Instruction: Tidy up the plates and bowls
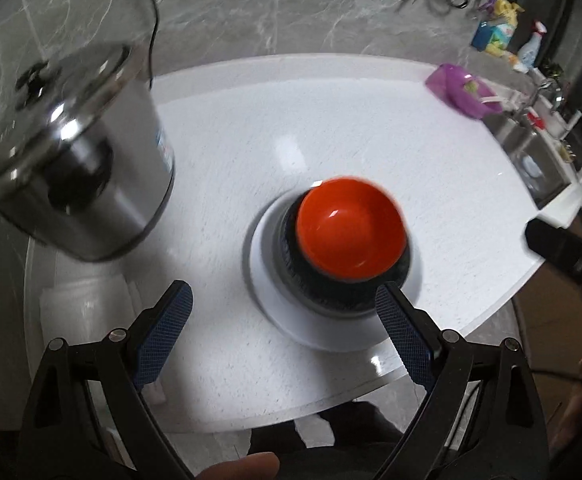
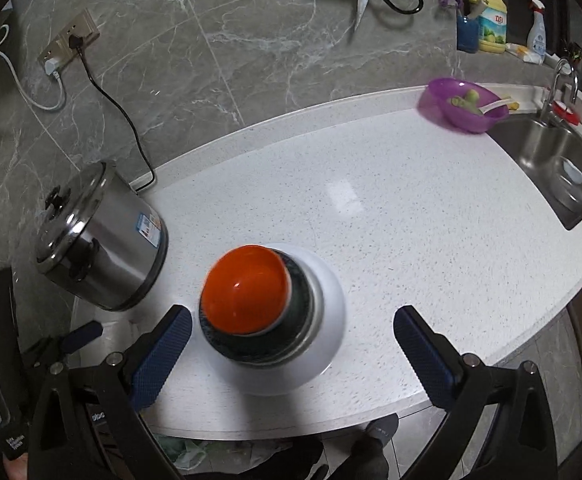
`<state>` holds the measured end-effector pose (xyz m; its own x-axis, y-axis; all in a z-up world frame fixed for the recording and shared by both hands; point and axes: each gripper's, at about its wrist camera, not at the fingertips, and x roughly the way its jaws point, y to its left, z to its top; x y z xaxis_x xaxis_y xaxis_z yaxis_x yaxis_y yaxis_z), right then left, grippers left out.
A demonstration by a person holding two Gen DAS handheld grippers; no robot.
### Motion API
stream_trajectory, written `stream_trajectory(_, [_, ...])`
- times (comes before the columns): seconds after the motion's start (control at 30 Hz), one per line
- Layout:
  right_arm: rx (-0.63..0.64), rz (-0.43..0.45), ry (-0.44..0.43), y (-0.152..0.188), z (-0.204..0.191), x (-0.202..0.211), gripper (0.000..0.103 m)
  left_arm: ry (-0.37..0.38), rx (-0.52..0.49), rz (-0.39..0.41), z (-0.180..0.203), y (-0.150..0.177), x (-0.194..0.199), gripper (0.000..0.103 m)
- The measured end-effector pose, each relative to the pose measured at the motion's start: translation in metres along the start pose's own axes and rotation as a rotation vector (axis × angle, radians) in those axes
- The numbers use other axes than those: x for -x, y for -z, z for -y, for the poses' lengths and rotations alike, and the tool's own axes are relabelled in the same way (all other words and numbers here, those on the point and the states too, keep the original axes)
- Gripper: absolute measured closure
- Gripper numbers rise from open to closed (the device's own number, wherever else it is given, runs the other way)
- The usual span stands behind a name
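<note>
An orange bowl sits on top of a dark bowl, which stands on a white plate on the white counter. The same stack shows in the right wrist view: orange bowl, dark bowl, white plate. My left gripper is open and empty, just in front of the stack. My right gripper is open and empty, above the stack's near side. The left gripper's fingers show at the left of the right wrist view.
A steel pot with a lid stands left of the stack, its cord running to a wall socket. A purple bowl with food sits at the far right by the sink. Bottles and scissors are along the wall.
</note>
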<state>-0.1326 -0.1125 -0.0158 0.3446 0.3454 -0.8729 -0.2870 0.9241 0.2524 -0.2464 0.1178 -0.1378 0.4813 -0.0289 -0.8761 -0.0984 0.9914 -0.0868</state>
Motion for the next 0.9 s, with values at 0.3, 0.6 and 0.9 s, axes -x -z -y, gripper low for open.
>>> stream_trajectory(0.3, [0.028, 0.038, 0.065, -0.004, -0.013, 0.015, 0.0, 0.029, -0.043, 0.041, 0.01, -0.019, 0.008, 0.01])
stream_trajectory(0.6, [0.011, 0.051, 0.143, -0.002, -0.01, 0.015, 0.0, 0.023, -0.052, 0.041, 0.016, -0.03, 0.011, 0.01])
stream_trajectory(0.9, [-0.012, 0.037, 0.173, -0.004, -0.01, 0.008, 0.0, 0.016, -0.049, 0.056, 0.015, -0.034, 0.013, 0.01])
